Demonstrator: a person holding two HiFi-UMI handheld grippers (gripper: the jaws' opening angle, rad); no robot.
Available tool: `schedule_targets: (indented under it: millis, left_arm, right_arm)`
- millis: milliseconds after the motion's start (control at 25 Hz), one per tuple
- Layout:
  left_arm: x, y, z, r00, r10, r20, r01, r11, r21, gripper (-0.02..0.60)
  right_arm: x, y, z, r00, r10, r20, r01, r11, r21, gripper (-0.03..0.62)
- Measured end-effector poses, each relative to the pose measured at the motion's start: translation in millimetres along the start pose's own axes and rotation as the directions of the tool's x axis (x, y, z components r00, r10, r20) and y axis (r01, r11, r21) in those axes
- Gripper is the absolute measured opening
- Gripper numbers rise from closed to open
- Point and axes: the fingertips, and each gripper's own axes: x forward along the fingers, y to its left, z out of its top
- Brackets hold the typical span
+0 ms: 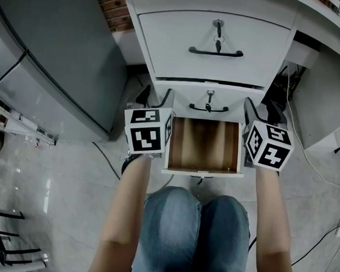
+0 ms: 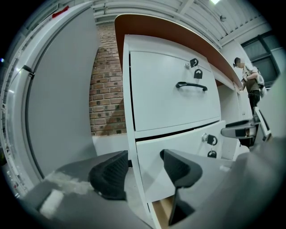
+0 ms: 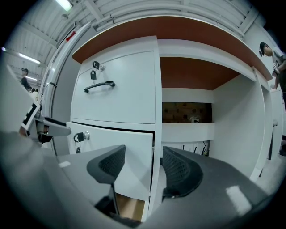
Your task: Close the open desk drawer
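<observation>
White laminate covers the table pedestal (image 3: 157, 89), and its lowest drawer (image 1: 203, 144) stands pulled out toward my knees, showing a bare wood-grain floor. All positions below are given relative to this open drawer.

Position. My left gripper (image 1: 156, 98) lies just beside the drawer's left wall. My right gripper (image 1: 261, 112) lies just beside its right wall. Both point at the pedestal, near the drawer's inner end. Directly above the drawer sits a shut drawer (image 1: 186, 95) with a dark handle and a key.

Finger state. My left fingers (image 2: 109, 174) are spread and grip nothing; the pedestal's left front edge shows untouched in the gap between them. My right fingers (image 3: 181, 172) are likewise spread and empty, with the pedestal's right front edge in their gap.

Procedure, as I judge it. The drawer is not yet closed and nothing is pushing it.

1. Bring both grippers to the drawer's front panel (image 1: 202, 172), the end nearest my knees.
2. Set one gripper against each side of the panel's centre, at equal height.
3. Push straight along the runners with equal force. An uneven push may skew the drawer and jam it.
4. Keep the fingers out of the gap between the panel and the pedestal as it narrows.
5. Stop when the panel sits flush with the drawer above.
</observation>
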Motion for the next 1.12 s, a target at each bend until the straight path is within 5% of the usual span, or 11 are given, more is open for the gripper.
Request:
schedule_targets:
  millis: [1120]
  left_arm:
    - [21,4,9,1.0,0.011,0.0,-0.011,0.999,-0.037,0.253]
  right_arm:
    - [25,-13,5,1.0,-0.024,-0.011,0.024,0.999,0.028,0.322]
